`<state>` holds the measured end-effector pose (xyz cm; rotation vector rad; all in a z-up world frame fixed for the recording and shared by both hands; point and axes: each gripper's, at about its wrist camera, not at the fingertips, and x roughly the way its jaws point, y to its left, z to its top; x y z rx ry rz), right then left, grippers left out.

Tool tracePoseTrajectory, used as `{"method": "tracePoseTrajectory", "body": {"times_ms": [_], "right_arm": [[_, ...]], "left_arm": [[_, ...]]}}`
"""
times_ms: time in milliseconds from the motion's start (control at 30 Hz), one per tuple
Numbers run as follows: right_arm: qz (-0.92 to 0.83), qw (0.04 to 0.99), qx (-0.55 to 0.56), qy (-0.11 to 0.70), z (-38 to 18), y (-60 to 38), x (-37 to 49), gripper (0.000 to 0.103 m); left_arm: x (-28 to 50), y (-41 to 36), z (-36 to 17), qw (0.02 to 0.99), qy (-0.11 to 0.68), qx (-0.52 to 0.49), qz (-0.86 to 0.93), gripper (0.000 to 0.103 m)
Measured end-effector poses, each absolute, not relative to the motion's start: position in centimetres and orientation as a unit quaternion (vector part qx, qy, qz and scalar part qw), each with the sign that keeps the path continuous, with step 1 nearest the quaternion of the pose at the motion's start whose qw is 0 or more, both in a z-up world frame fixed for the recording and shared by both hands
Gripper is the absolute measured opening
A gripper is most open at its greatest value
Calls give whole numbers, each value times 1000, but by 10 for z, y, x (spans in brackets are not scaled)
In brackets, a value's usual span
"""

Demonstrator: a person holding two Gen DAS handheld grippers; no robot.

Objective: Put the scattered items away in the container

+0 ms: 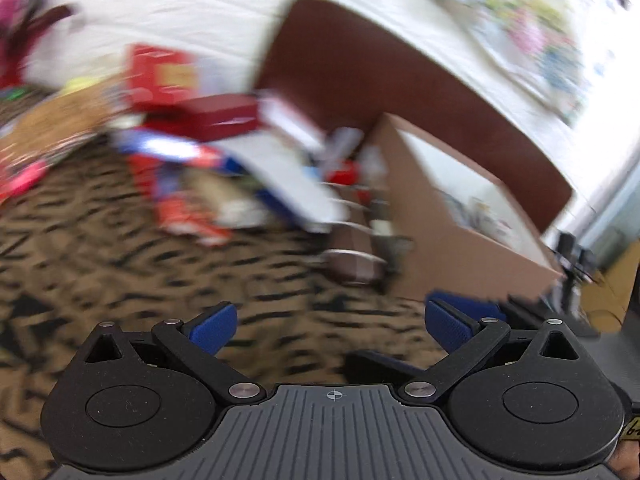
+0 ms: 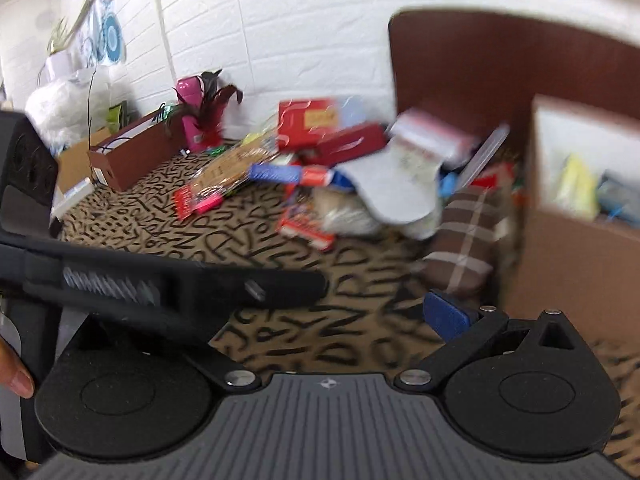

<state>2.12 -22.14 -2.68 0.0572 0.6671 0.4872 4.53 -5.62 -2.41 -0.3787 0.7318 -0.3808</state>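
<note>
A heap of packets (image 2: 320, 168) lay on the cloth (image 2: 256, 240) before the wall (image 2: 280, 40). Right of it stood the box (image 2: 580, 248), with a folded towel (image 2: 468, 240), apparently, between them and a planter (image 2: 132, 156) far left.

A white brick wall (image 2: 280, 20) stands behind a brown board (image 2: 500, 64). The cloth (image 2: 248, 240) below is tan with black letters.

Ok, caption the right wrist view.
Open right gripper above letter-print cloth, facing scattered packets and cardboard box.
</note>
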Motion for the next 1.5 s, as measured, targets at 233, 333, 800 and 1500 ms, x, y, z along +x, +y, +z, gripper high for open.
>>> {"method": "tracePoseTrajectory", "body": {"times_ms": [233, 333, 800, 1500], "right_arm": [[226, 906, 59, 353, -47, -185, 56, 102], [219, 905, 45, 362, -54, -172, 69, 102], [206, 899, 90, 375, -82, -154, 136, 100], [244, 885, 44, 393, -69, -173, 74, 66]], "left_arm": [[85, 18, -20, 902, 335, -243, -123, 103], [110, 33, -16, 900, 329, -263, -110, 103], [211, 53, -46, 858, 371, -342, -99, 78], [115, 58, -26, 875, 365, -282, -150, 23]]}}
